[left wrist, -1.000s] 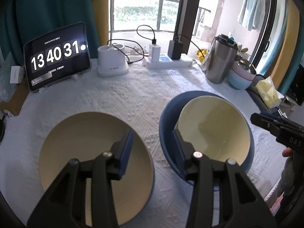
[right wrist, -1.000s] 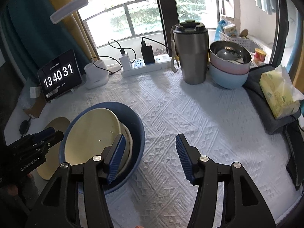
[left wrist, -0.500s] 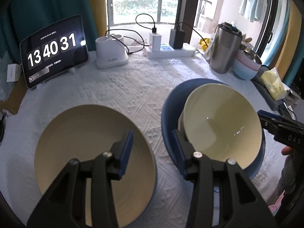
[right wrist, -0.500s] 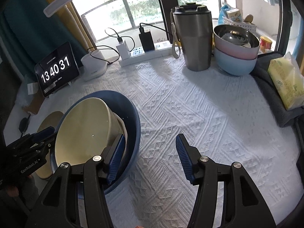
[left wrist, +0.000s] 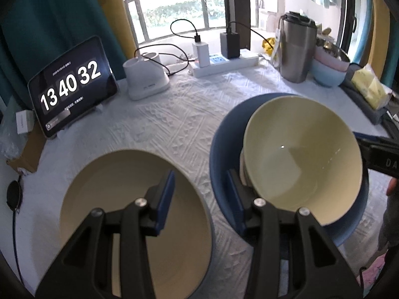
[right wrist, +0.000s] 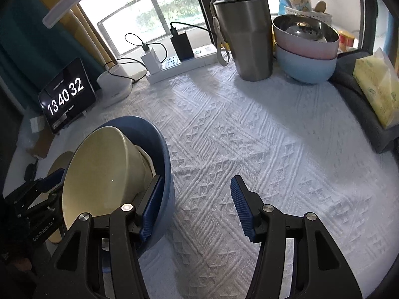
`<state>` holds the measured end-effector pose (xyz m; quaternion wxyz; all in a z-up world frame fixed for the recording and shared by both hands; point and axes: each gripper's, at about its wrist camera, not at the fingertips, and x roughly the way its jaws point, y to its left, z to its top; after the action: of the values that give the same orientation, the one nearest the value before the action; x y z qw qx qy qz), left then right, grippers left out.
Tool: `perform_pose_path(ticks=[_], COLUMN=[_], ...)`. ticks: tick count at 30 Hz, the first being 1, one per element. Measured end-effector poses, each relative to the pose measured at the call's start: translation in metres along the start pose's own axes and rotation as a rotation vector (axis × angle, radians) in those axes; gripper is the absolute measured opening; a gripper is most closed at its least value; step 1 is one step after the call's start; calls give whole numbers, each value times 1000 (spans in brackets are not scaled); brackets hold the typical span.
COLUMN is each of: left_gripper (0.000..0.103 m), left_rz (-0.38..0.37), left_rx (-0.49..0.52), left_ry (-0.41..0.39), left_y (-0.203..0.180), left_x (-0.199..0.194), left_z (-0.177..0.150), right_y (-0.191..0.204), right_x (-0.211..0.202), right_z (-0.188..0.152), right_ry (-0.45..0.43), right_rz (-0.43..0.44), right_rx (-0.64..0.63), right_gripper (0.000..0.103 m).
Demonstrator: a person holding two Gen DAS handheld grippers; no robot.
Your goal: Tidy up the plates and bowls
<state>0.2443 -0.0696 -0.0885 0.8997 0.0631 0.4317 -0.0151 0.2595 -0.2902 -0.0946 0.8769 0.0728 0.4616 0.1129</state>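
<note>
Left gripper (left wrist: pixel 199 191) hangs with jaws parted, nothing between them, right over the gap between two dishes. Under its left finger, the tan plate (left wrist: pixel 119 199). By its right finger, the blue bowl (left wrist: pixel 224 149) with a cream bowl (left wrist: pixel 304 159) tilted inside. Right gripper (right wrist: pixel 197 206) spread wide, left finger at the blue bowl's rim.

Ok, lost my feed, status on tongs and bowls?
Both tongs, left and right, open, empty. Cream bowl tilted inside blue bowl. Plate beside them. Nothing in the way.
</note>
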Motion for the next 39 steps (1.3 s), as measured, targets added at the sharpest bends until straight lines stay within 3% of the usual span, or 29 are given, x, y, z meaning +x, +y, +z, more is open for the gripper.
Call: perform_pose_path(ticks=[12,15,17,22,39], left_gripper=[41,29,14,14,12], left_rz=[-77,-85,-73,-68,-125], left_rx=[-66,-44,-12,-24,-35], left_ry=[1,-23,-40,-53,-69], left_y=[7,1,-8,-9,-5], left_x=[8,5,3,2,-4], left_z=[-1,-2,-3,-4,-3], right_y=[-3,-5,-1,18,15], right_x=[1,2,1,-2,-5], right_z=[-2,-3,-4,-6,-9], right_ry=[-49,-54,-67,-93,-92], right_rz=[-1,36,38,30,41], right_rx=[21,44,38,-5,43], right_gripper=[57,50,42,9,9])
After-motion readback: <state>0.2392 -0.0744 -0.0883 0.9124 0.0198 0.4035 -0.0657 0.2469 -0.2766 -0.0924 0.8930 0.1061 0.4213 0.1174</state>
